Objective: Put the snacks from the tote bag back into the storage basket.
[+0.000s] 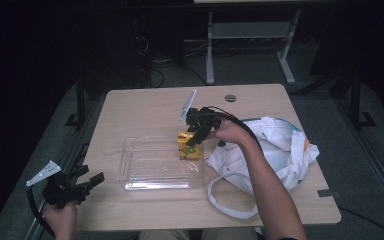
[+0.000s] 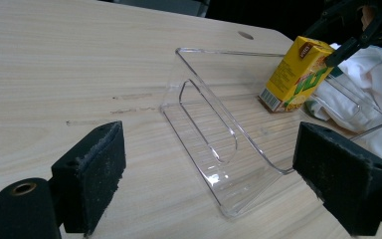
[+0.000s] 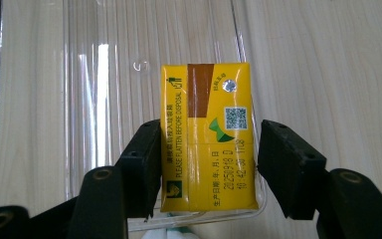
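The carton [image 3: 207, 137] stands upright inside the clear tray [image 1: 145, 186], in the tray's far right corner as the high view shows it, with its base on the tray floor. The tray sits near the middle of the table [image 1: 140, 107]. A white bag [image 1: 275, 145] lies at the table's right edge, just beside the tray.

The right gripper [image 3: 209, 167] is above the carton and points down at it. In the right gripper view the carton's top face lies between the two jaws, its long side running along them. The left jaw is touching or nearly touching the carton's side; the right jaw stands apart from it, with a visible gap. The jaws are partly open and do not clamp the carton, so the carton appears to be released.

The left gripper [image 1: 72, 185] is held at the table's near left corner, well apart from the tray. Its jaws are wide open and hold nothing.

The right gripper is by far the nearer to the carton. Judged from this arrangement, a straight lift would clear the carton without tipping it.
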`<state>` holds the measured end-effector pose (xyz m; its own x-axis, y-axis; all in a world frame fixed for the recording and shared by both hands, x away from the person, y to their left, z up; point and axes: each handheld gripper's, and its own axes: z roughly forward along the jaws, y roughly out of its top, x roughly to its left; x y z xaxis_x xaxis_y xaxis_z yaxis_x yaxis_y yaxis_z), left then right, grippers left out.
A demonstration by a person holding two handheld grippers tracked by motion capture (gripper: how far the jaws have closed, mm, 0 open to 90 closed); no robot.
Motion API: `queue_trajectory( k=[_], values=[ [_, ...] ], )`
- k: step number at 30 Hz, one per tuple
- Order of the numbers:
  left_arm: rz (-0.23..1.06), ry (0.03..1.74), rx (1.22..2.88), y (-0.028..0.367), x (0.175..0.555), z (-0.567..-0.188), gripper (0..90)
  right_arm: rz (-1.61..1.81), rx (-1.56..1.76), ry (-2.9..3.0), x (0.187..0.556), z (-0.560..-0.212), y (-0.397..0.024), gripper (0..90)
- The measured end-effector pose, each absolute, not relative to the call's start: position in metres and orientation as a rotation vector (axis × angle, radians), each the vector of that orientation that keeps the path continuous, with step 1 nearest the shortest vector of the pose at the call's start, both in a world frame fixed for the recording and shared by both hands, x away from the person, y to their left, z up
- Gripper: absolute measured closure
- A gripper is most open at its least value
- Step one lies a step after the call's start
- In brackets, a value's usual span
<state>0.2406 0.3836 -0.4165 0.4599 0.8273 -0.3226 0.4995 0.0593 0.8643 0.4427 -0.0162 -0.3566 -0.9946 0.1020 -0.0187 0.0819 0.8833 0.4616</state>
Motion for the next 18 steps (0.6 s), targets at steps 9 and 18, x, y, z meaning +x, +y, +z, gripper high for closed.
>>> queue_trajectory(
  k=[9,18],
  values=[
    [0.367,1.183,1.593,0.3835,0.2407,-0.4165,12.7,0.762,0.174,2.998,0.4434,-0.3551,-0.0186,36.2],
    [0.366,1.184,1.601,0.3832,0.2408,-0.4164,12.7,0.797,0.222,2.981,0.4427,-0.3505,-0.0253,31.6]
  ],
)
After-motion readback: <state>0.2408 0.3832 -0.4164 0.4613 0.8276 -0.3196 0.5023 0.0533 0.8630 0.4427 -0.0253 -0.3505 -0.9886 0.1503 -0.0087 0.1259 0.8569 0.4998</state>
